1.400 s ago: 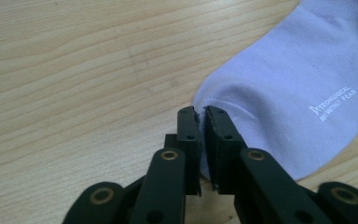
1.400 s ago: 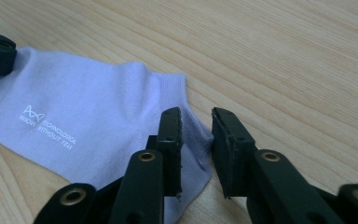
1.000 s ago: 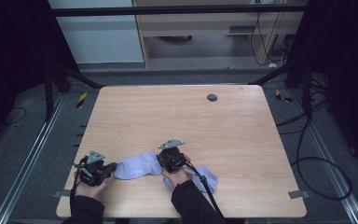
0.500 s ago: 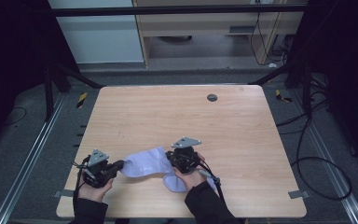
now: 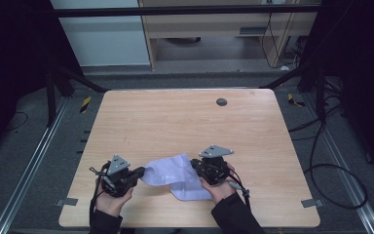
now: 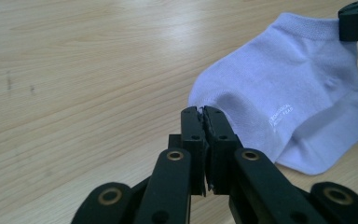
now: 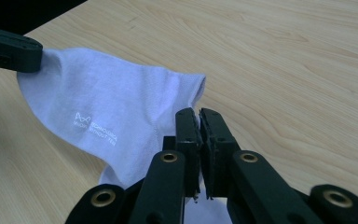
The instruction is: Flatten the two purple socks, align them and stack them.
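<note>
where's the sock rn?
High view: the sock sits near the table's front edge, stretched between the left gripper and the right gripper, each pinching one end.

This looks like a lab or test room set up for recording, not a home. A plain wooden table (image 5: pixel 185 122) with a round cable hole (image 5: pixel 221 102) stands on grey floor (image 5: pixel 24 146), framed by black metal posts (image 5: pixel 51 92) and a black bar (image 5: pixel 185 10) overhead. Metal rails (image 5: pixel 27 170) run along the floor on both sides of the table. Black cables (image 5: pixel 331 170) loop loose on the floor at the right, and yellow-black tape marks (image 5: pixel 85 104) sit near the table's far corners. Behind stand a pale wooden desk (image 5: pixel 214 22) and a white panel (image 5: pixel 102 36). Dark surroundings close in at both sides.
</note>
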The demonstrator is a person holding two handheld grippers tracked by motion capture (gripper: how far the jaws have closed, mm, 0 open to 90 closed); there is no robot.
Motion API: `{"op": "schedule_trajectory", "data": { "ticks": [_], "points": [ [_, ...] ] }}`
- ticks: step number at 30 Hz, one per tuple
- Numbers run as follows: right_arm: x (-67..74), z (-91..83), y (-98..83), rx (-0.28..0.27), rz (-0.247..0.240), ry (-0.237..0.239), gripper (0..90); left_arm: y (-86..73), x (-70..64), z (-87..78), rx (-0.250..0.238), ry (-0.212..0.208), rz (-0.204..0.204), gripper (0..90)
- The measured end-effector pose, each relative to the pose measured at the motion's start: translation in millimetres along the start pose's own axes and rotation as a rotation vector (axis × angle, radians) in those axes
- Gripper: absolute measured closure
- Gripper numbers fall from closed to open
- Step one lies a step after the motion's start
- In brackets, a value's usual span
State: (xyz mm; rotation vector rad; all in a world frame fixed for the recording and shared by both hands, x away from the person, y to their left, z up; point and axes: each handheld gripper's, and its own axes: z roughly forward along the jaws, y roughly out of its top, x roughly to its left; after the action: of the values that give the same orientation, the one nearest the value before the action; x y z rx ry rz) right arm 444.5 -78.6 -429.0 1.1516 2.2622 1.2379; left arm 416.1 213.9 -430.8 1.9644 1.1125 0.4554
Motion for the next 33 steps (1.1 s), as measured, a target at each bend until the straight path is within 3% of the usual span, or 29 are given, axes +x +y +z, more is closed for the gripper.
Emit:
{"op": "schedule_trajectory", "data": {
  "ticks": [11,15,26,33],
  "points": [
    [-10.8,-37.7,-13.2,-0.008,-0.003,-0.029,86.9,10.1,-26.5,10.8,0.017,-0.059,0.052,87.1],
    [-16.2,-50.9,-22.9,-0.006,0.009,-0.041,86.9,11.2,-40.9,22.3,0.045,-0.086,0.073,87.1],
    [-27.5,-61.7,-50.7,0.022,0.042,-0.050,86.9,5.2,-59.4,43.4,0.101,-0.116,0.112,87.1],
    [-32.3,-56.7,-58.2,0.053,0.052,-0.058,86.8,-1.6,-59.7,54.8,0.136,-0.111,0.117,87.1]
  ]
}}
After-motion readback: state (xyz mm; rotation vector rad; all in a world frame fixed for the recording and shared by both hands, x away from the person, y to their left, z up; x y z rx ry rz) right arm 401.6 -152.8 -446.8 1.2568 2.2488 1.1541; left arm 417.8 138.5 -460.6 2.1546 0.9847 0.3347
